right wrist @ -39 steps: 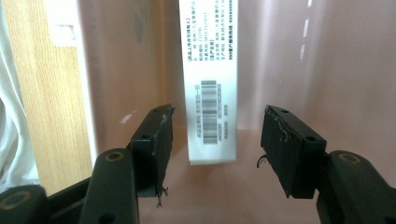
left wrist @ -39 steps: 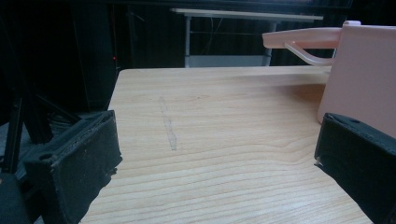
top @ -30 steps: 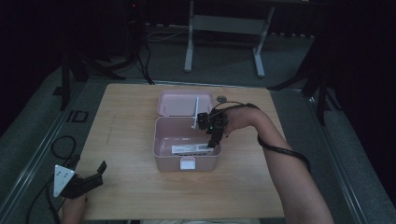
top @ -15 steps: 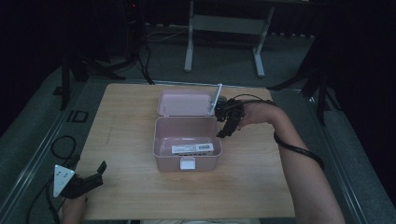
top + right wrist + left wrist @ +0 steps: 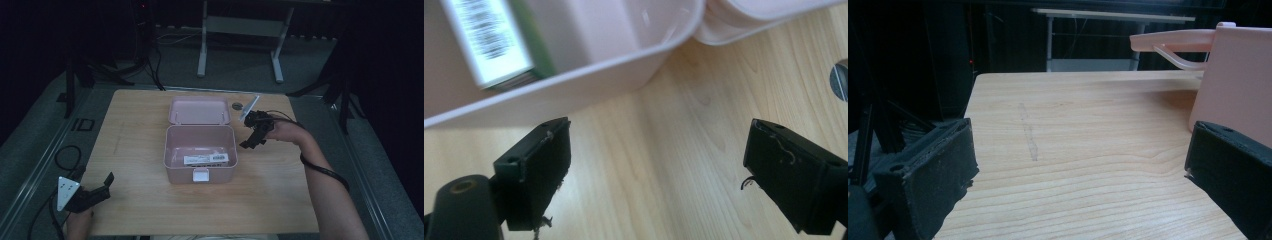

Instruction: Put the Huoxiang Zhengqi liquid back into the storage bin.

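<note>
Pink box (image 5: 200, 152), lid open, sits just left of the right claw (image 5: 251, 139), whose empty jaws have just been opening; left claw (image 5: 95, 192), also spread, lies well apart.

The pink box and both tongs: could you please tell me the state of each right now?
Pink box: open, lid folded back flat behind it.
Labelled packet: lying flat inside the box.
Front latch: undone.
Right tongs: open after just widening, nothing between the jaws, beside the box's right wall.
Left tongs: open, nothing held, at the table's near left corner.
</note>
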A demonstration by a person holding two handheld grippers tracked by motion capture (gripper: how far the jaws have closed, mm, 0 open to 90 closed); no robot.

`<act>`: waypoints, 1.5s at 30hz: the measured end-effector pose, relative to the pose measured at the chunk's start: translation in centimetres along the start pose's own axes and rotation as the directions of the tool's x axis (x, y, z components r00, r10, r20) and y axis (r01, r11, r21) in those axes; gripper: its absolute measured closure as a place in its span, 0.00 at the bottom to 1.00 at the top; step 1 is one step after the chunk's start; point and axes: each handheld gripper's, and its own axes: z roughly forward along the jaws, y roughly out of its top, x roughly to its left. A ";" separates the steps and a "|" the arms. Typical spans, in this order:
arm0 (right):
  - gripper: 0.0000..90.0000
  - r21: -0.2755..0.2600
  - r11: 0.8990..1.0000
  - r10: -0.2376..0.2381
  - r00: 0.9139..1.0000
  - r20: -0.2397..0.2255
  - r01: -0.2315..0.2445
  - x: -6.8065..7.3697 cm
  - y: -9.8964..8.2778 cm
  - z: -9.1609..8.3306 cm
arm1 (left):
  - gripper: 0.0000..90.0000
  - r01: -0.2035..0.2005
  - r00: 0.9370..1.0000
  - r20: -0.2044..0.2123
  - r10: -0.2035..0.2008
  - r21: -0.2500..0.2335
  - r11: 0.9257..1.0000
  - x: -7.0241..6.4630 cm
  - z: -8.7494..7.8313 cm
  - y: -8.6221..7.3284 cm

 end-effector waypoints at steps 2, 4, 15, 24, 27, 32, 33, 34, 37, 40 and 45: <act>0.13 -0.029 0.999 0.033 0.999 0.029 -0.032 -0.4 -0.6 0.9 | 0.00 0.000 1.000 0.000 0.000 -0.001 1.000 0.0 0.0 0.0; 0.13 -0.066 0.996 0.069 0.996 0.057 -0.065 -0.8 -1.3 1.8 | 0.00 -0.001 1.000 0.000 0.001 -0.001 1.000 0.0 0.0 0.0; 0.13 -0.225 0.956 0.231 0.956 0.182 -0.188 -1.5 -5.4 4.9 | 0.00 -0.002 1.000 0.003 0.002 -0.002 1.000 0.0 0.0 0.0; 0.13 -0.321 0.913 0.333 0.914 0.232 -0.252 -1.3 -8.8 6.2 | 0.00 -0.002 1.000 0.002 0.002 -0.002 1.000 0.0 0.0 0.0; 0.13 -0.344 0.901 0.356 0.904 0.236 -0.265 -1.1 -9.7 6.4 | 0.00 -0.002 1.000 0.001 0.002 -0.001 1.000 0.0 0.0 0.0; 0.13 -0.415 0.865 0.405 0.880 0.248 -0.281 -0.6 -10.9 6.4 | 0.00 -0.001 1.000 0.002 0.001 -0.001 1.000 0.0 0.0 0.0; 0.13 -0.426 0.862 0.412 0.870 0.269 -0.276 -0.6 -11.2 6.3 | 0.00 -0.001 1.000 0.002 0.001 -0.001 1.000 0.0 0.0 0.0; 0.13 -0.445 0.848 0.432 0.860 0.271 -0.286 -0.7 -11.5 6.2 | 0.00 -0.002 1.000 0.003 0.002 -0.001 1.000 0.0 0.0 0.0; 0.13 -0.504 0.798 0.501 0.828 0.252 -0.329 -0.9 -12.7 6.0 | 0.00 0.000 1.000 0.003 0.000 -0.002 1.000 0.0 -0.1 0.0; 0.13 -0.527 0.768 0.537 0.815 0.220 -0.364 -1.1 -13.6 5.9 | 0.00 -0.001 1.000 0.003 0.001 -0.001 1.000 0.0 0.0 0.0; 0.13 -0.574 0.707 0.607 0.770 0.195 -0.413 -1.1 -15.8 5.9 | 0.00 -0.001 1.000 0.002 0.001 0.000 1.000 0.0 0.0 0.0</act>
